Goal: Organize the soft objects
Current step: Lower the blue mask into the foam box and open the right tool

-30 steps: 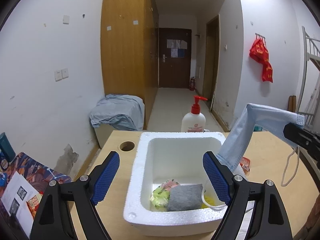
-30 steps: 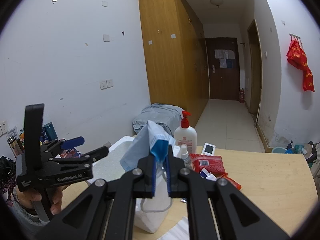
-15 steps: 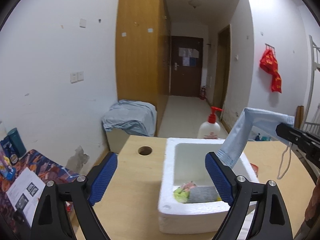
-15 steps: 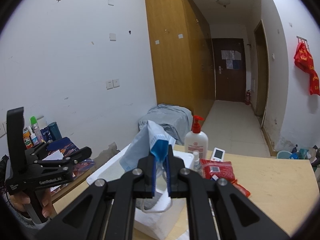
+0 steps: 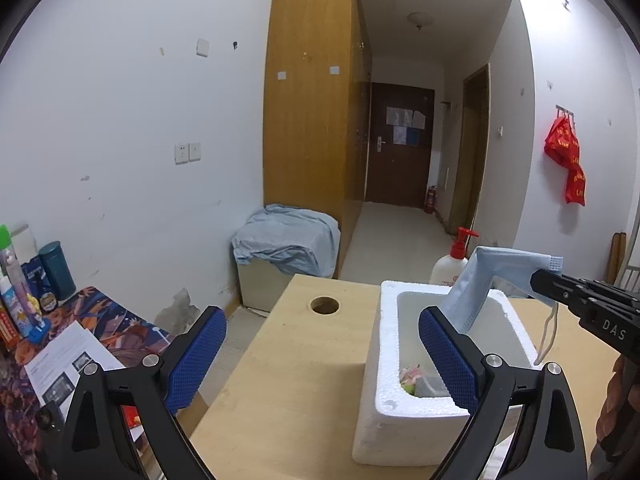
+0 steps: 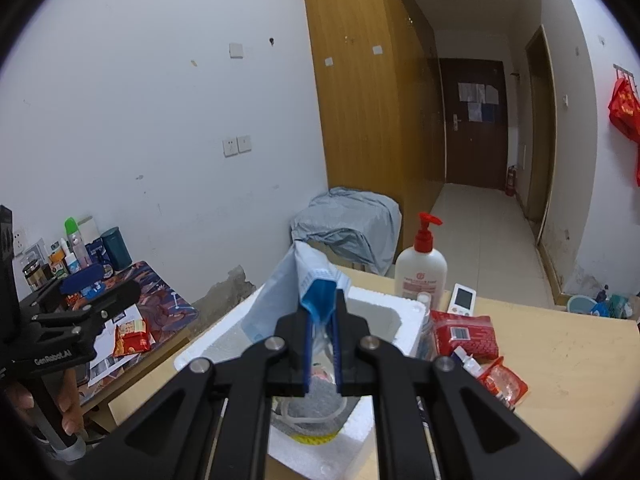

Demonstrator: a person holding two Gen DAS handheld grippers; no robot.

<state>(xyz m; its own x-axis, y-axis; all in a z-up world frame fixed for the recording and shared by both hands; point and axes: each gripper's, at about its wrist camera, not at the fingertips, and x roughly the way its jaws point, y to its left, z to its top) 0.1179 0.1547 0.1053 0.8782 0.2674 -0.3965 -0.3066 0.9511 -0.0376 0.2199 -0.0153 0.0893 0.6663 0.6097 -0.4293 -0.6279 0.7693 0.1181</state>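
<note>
My right gripper (image 6: 320, 300) is shut on a light blue face mask (image 6: 280, 292) and holds it above the white foam box (image 6: 384, 300). In the left wrist view the mask (image 5: 480, 284) hangs folded over the box (image 5: 384, 360), its ear loop dangling from the right gripper (image 5: 556, 280). A grey cloth (image 6: 316, 396) and a yellow-green soft item (image 5: 412, 374) lie in the box. My left gripper (image 5: 320, 344) is to the left of the box, its jaws opening with nothing between them. It also shows at the left edge of the right wrist view as the left gripper (image 6: 80, 300).
A pump bottle (image 6: 420, 268), a small white device (image 6: 464, 300) and red packets (image 6: 464, 334) stand right of the box. The wooden table has a round hole (image 5: 325, 305). A side desk (image 5: 120, 328) with bottles and papers lies left.
My left gripper has drawn away to the left, so the box now sits at the right of its view, and its jaws stand wider. The right gripper has shifted with the mask over the box.
</note>
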